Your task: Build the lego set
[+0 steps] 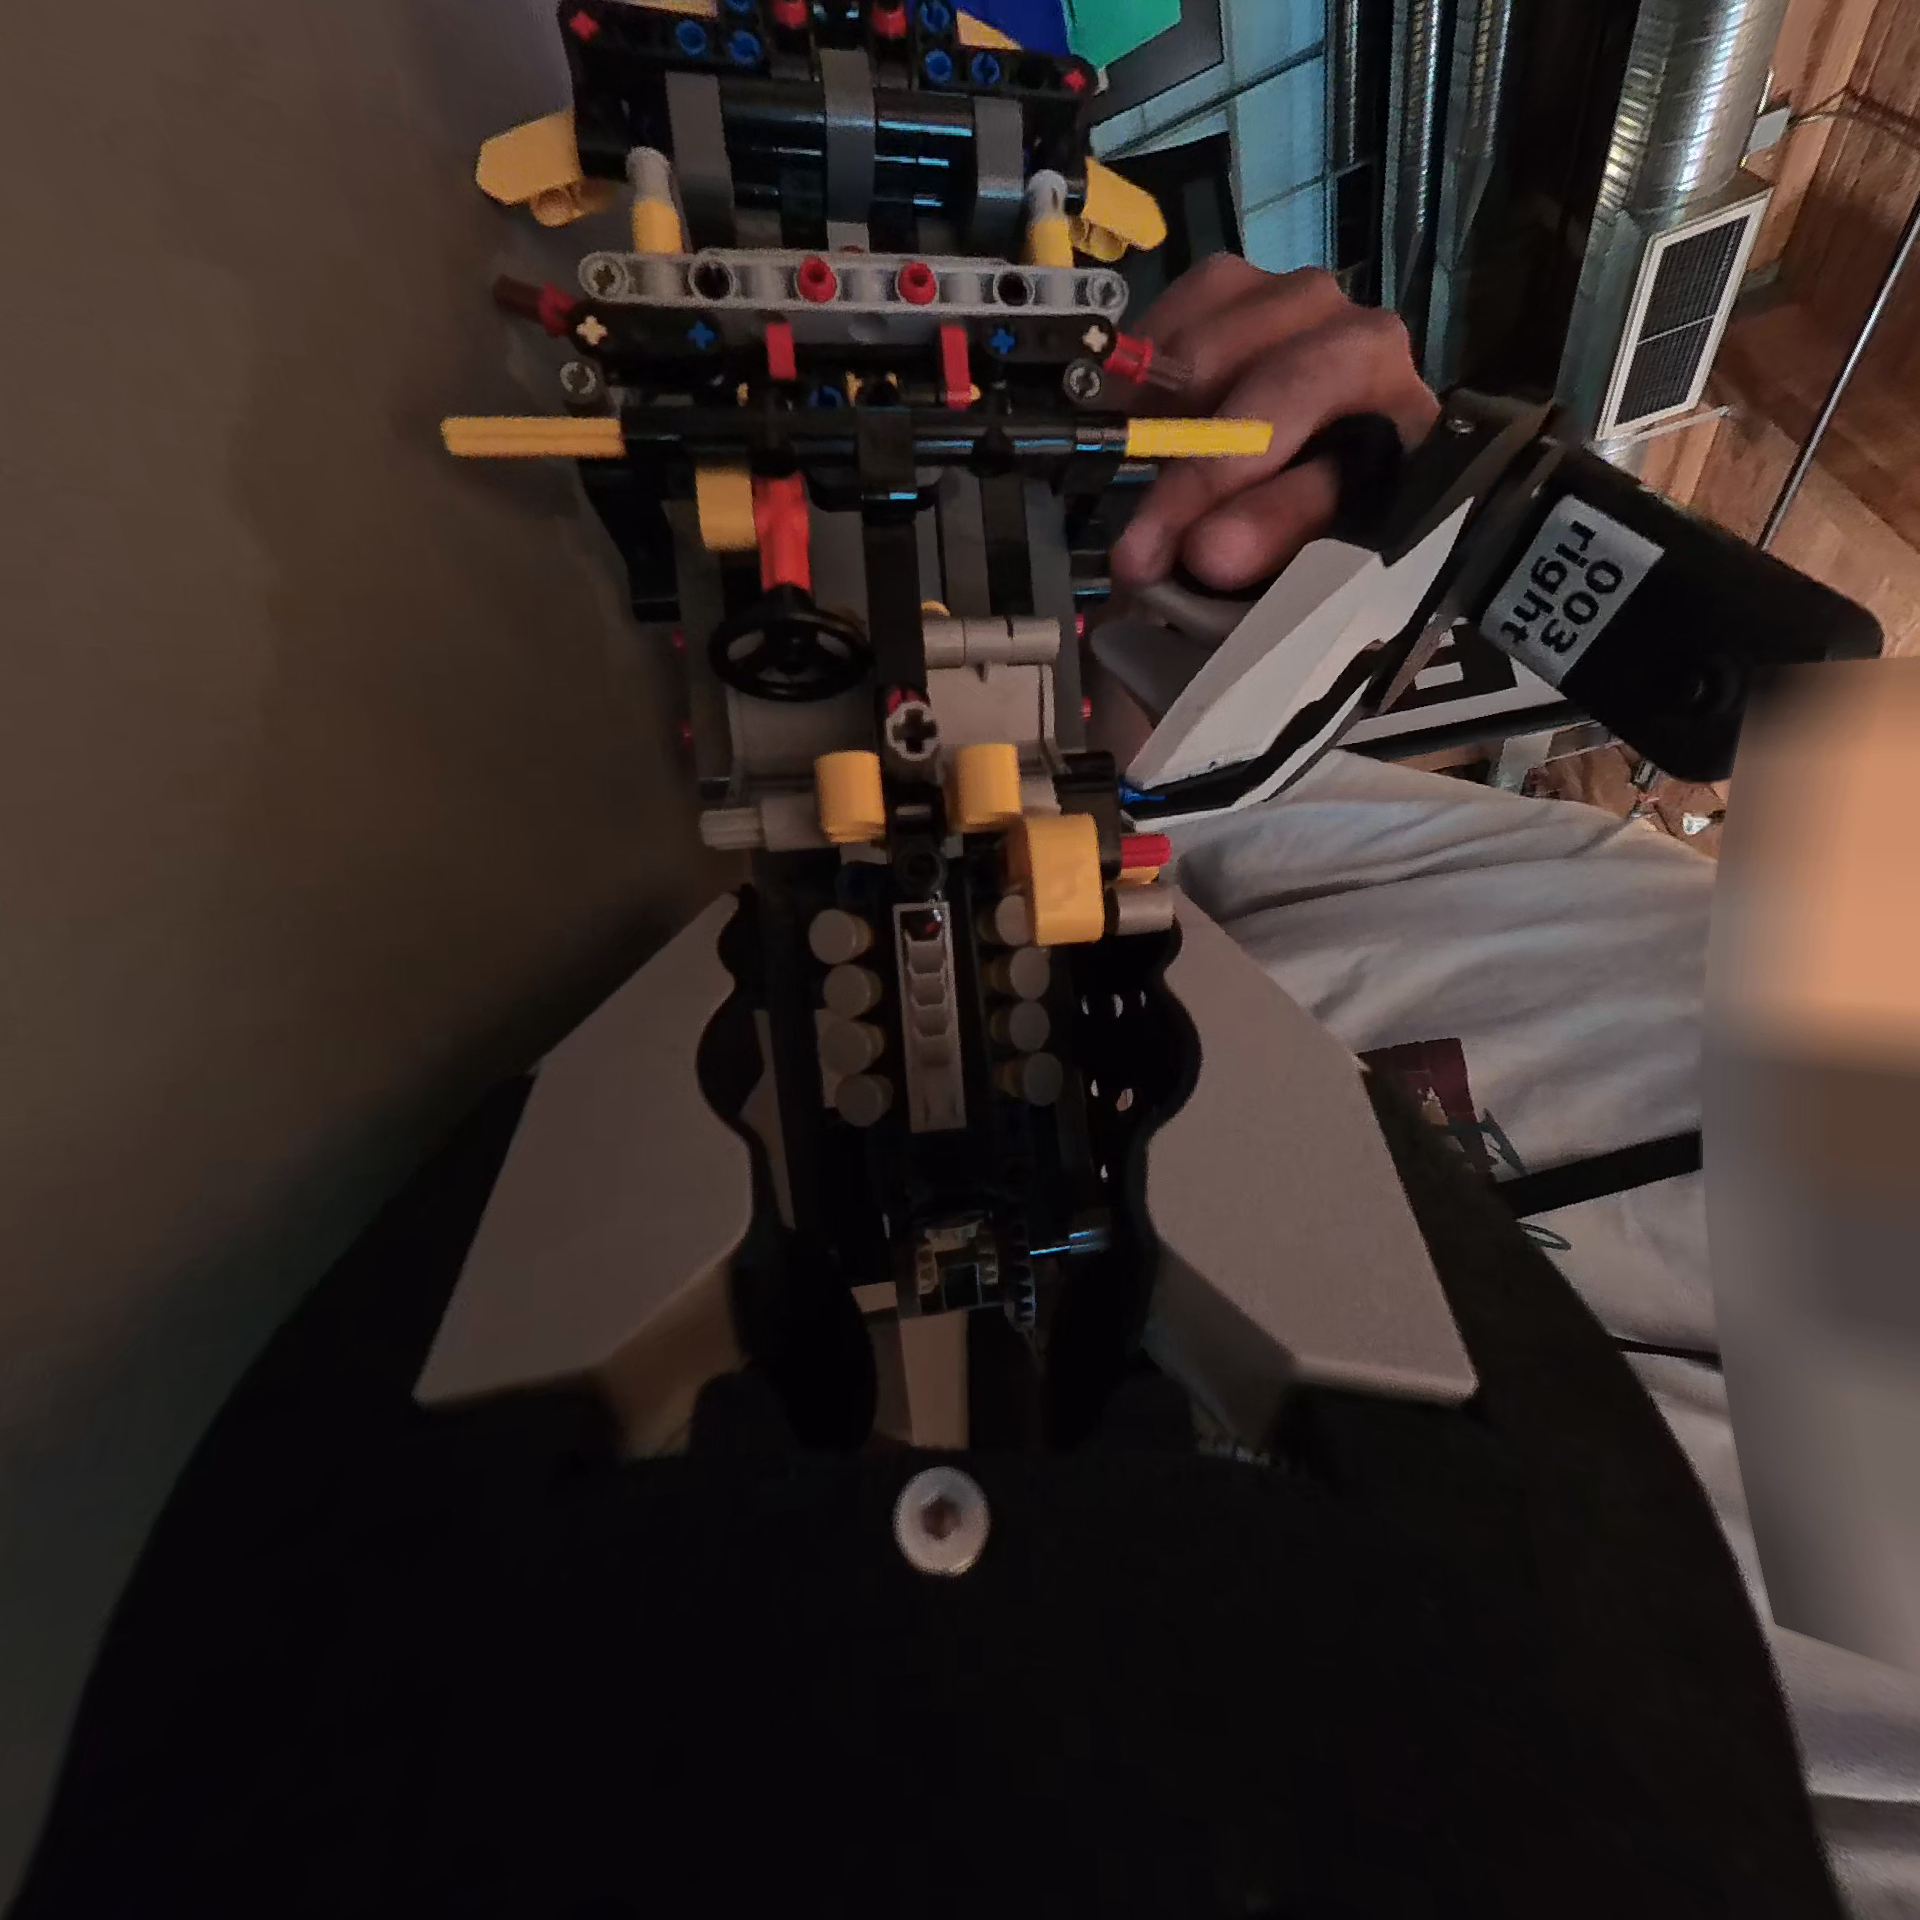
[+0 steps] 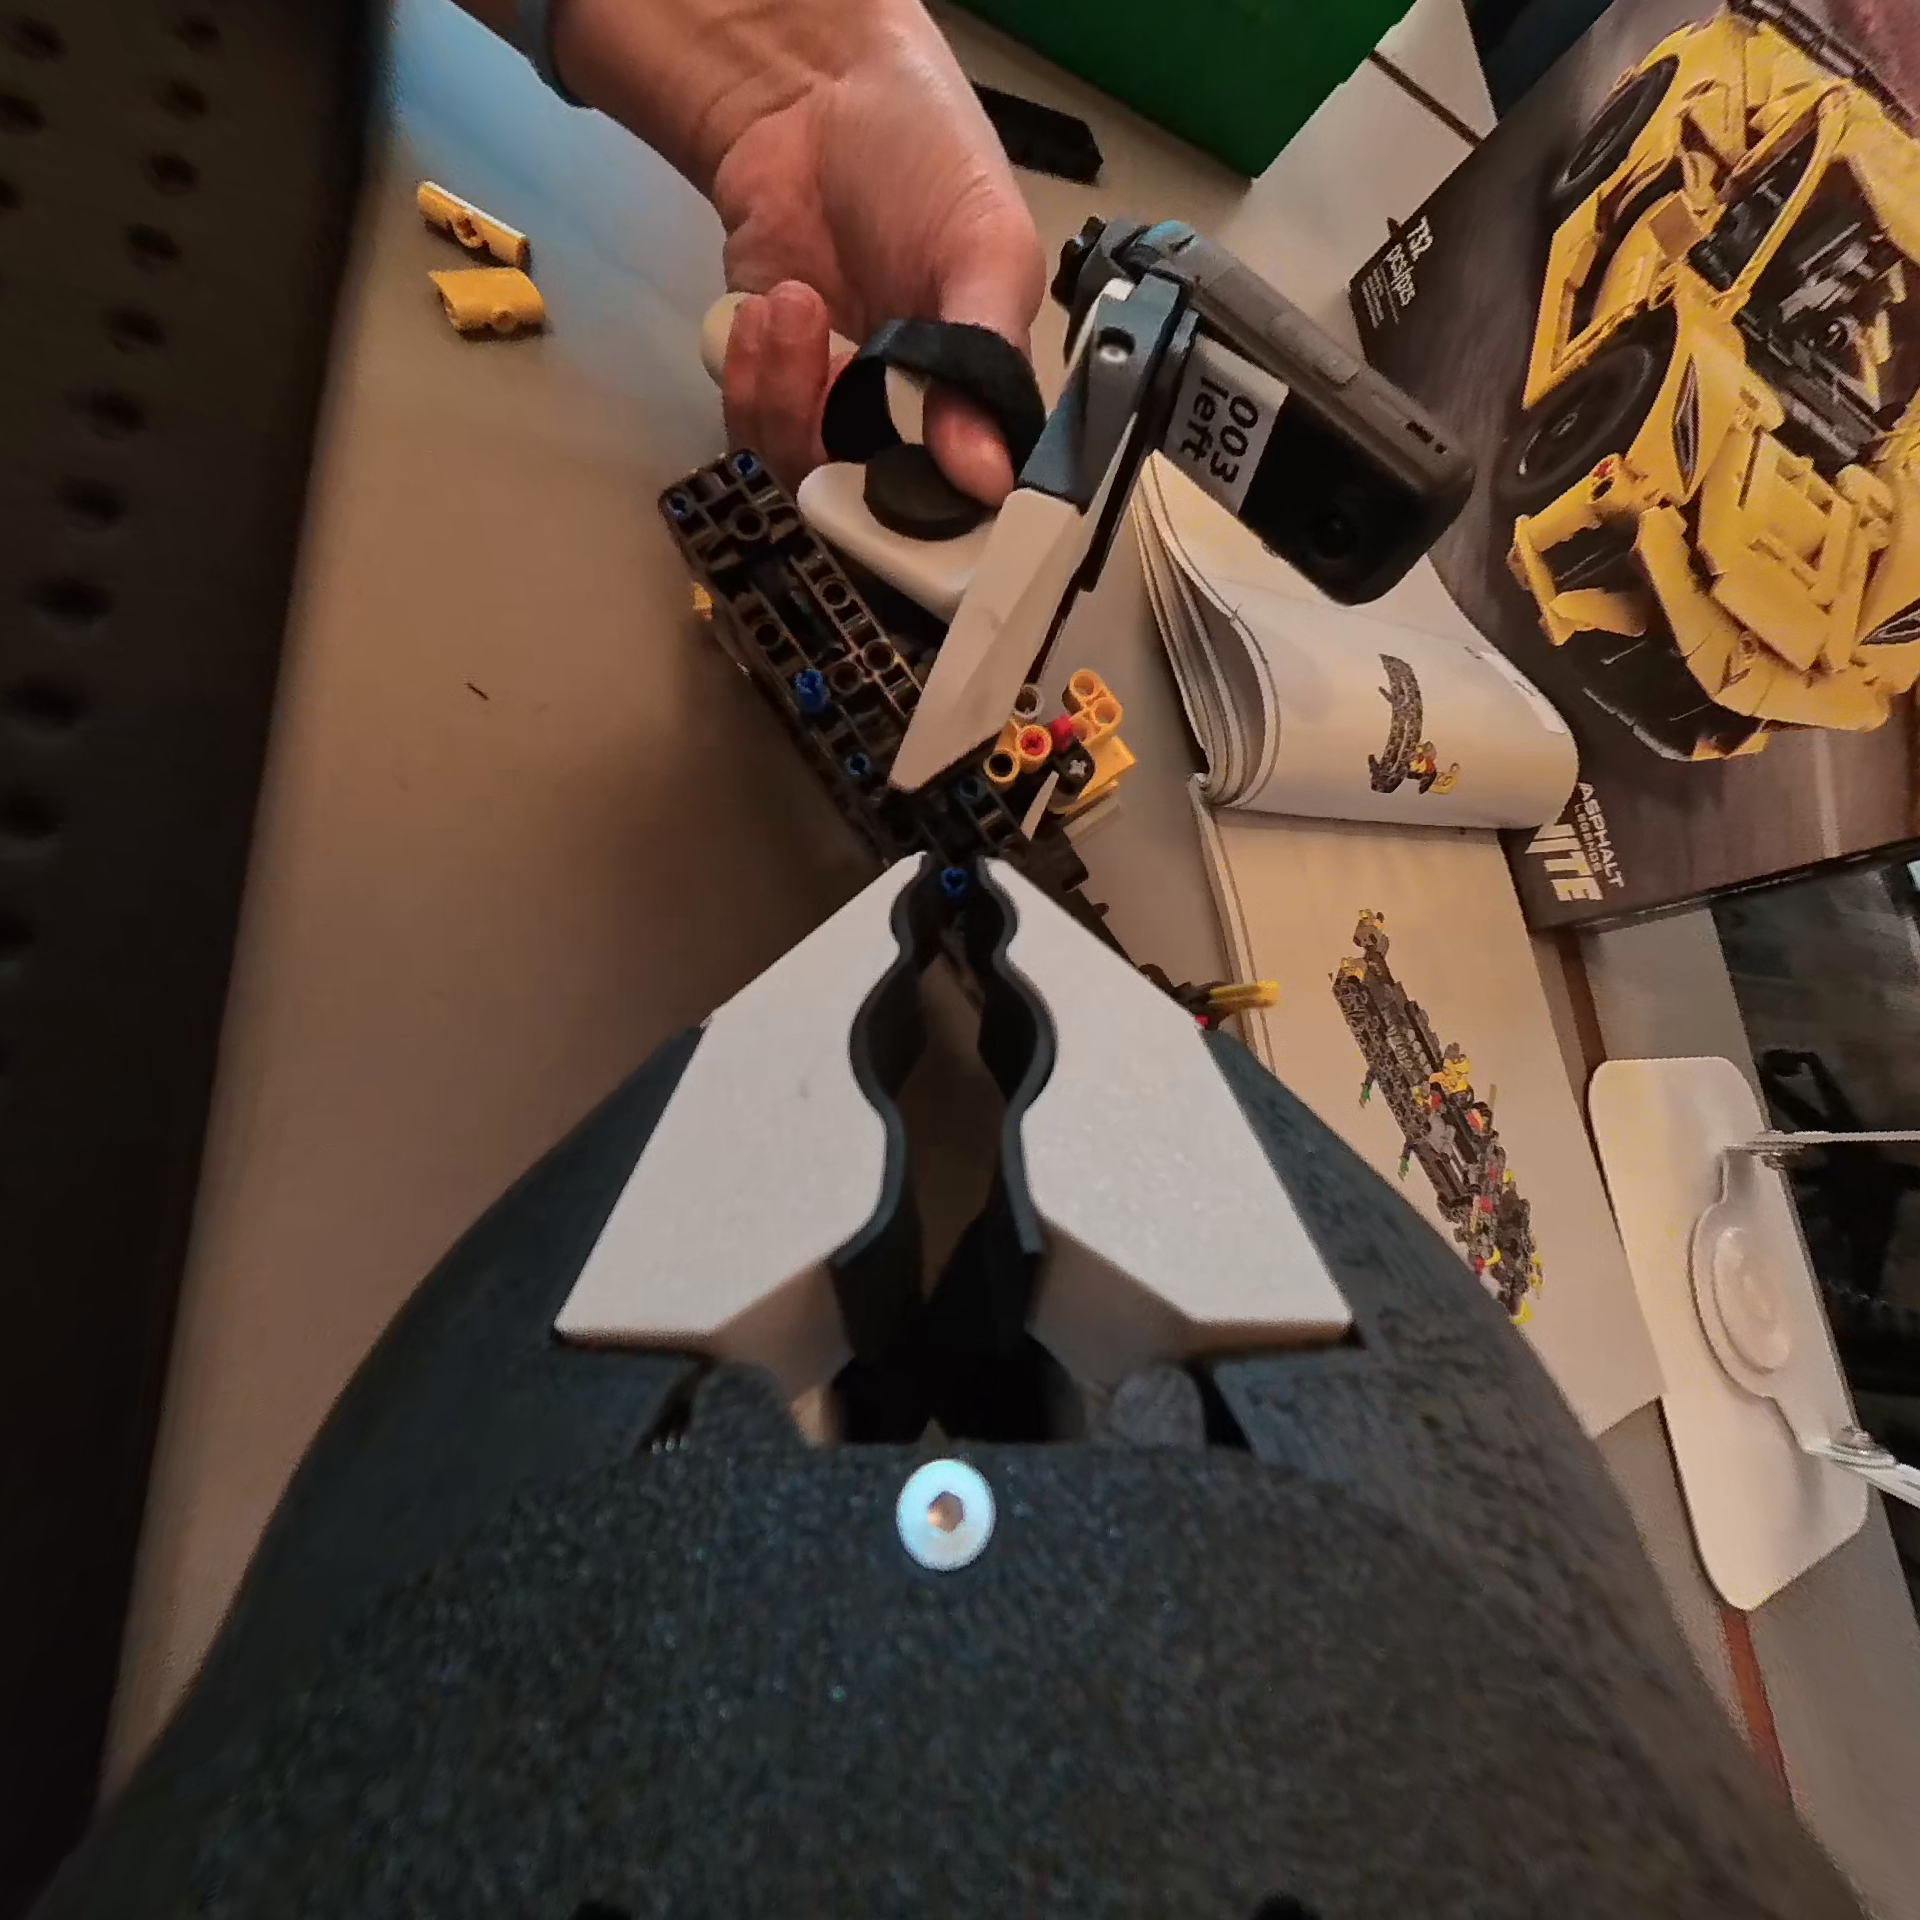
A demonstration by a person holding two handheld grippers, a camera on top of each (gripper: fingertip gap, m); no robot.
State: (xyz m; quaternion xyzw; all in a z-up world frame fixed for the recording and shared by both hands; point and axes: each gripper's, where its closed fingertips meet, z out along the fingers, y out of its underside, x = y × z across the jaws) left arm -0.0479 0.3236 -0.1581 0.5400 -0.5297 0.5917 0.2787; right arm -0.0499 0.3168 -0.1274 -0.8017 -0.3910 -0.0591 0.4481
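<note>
In the left wrist view, the left gripper [image 1: 940,935] had its jaws clamped on the rear end of the lego chassis [image 1: 862,582], a long black frame lifted clear and running straight away from the camera. Between the pale fingers [image 1: 623,1143] sat two rows of grey cylinders. Farther along were a black steering wheel [image 1: 787,652], a yellow axle [image 1: 530,436] jutting out to both sides, and a grey beam [image 1: 852,281] with red pins. The right gripper [image 1: 1153,784] reached in from the right, its tips against the chassis side near a yellow round piece [image 1: 1060,878], with a hand [image 1: 1278,416] on its handle.

In the right wrist view, the right gripper [image 2: 951,883] had its jaws nearly together, pinching a small blue pin [image 2: 953,882] at the edge of the chassis [image 2: 821,634], which was seen from its underside. The left gripper [image 2: 935,779] came down from above onto the same frame, held by a hand [image 2: 862,208]. On the worktop [image 2: 468,831] lay two loose yellow pieces [image 2: 480,260] at the far left. To the right were an open instruction booklet [image 2: 1382,935] and the set's box [image 2: 1714,416] with a yellow car pictured on it.
</note>
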